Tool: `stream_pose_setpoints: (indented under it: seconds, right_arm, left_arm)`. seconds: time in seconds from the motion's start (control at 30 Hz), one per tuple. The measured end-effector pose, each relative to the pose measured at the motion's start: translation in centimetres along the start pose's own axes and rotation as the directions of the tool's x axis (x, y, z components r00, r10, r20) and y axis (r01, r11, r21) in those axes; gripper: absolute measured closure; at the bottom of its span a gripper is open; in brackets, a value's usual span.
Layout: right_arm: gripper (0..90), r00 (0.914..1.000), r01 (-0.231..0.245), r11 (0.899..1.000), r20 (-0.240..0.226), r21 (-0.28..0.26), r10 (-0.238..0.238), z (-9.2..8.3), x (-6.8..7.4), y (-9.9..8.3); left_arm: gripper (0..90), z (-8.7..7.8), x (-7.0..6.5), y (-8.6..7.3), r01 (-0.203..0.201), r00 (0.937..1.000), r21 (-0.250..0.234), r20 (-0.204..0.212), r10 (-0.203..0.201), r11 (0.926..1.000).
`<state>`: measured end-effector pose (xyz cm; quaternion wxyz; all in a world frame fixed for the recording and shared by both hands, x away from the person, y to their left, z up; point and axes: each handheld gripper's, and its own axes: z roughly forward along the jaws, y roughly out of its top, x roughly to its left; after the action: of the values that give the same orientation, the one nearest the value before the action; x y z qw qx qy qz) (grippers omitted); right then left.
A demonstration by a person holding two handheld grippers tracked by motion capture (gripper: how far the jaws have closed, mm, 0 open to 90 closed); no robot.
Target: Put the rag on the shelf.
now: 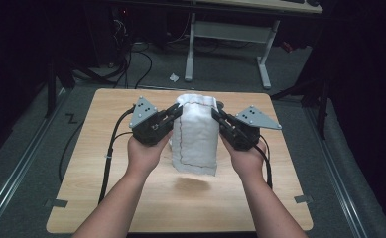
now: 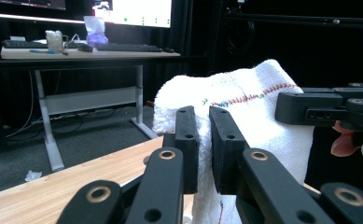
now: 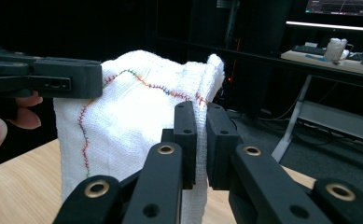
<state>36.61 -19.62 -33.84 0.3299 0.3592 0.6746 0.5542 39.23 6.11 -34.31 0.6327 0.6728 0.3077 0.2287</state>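
Both the left gripper (image 1: 176, 112) and right gripper (image 1: 217, 115) pinch the towel (image 1: 196, 134) aloft, its shadow visible from above.

A dim lab or office workroom. A wooden table (image 1: 131, 198) stands on grey carpet (image 1: 27, 198), cables (image 1: 131, 64) trailing across the floor at the far left. Beyond it a white-legged desk (image 2: 53, 53) carries keyboards (image 2: 128, 47) under lit monitors (image 2: 132, 11), against black curtains.

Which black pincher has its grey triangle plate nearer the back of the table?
The left gripper: its grey plate sits slightly farther back than the right gripper's plate. Both pinch the white towel.
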Motion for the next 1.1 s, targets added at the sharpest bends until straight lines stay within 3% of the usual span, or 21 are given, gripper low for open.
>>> stream_pose_setpoints:
  seconds: [0.3,0.7,0.87,1.1]
  right_arm:
    - [85.0,0.9998,-0.022,1.000,-0.004,-0.002,0.022,0.5,-0.9,0.7]
    - [85.0,0.9985,-0.053,0.998,0.012,-0.029,0.054,2.7,-3.1,3.1]
    - [84.9,0.9961,-0.089,0.996,0.003,-0.025,0.089,4.1,-4.0,3.3]
    - [84.9,0.9946,-0.103,0.995,0.007,-0.006,0.103,5.8,-5.1,3.4]
  left_arm:
    - [83.0,0.7,0.6,1.2,-0.034,0.9993,-0.006,-0.014,0.034,0.9994]
    - [83.0,3.3,2.1,3.6,-0.080,0.9959,0.003,-0.042,0.080,0.9968]
    - [83.0,4.3,3.1,4.1,-0.065,0.9965,0.006,-0.052,0.065,0.9979]
    - [83.0,5.9,4.6,4.0,-0.037,0.9975,0.016,-0.059,0.038,0.9992]
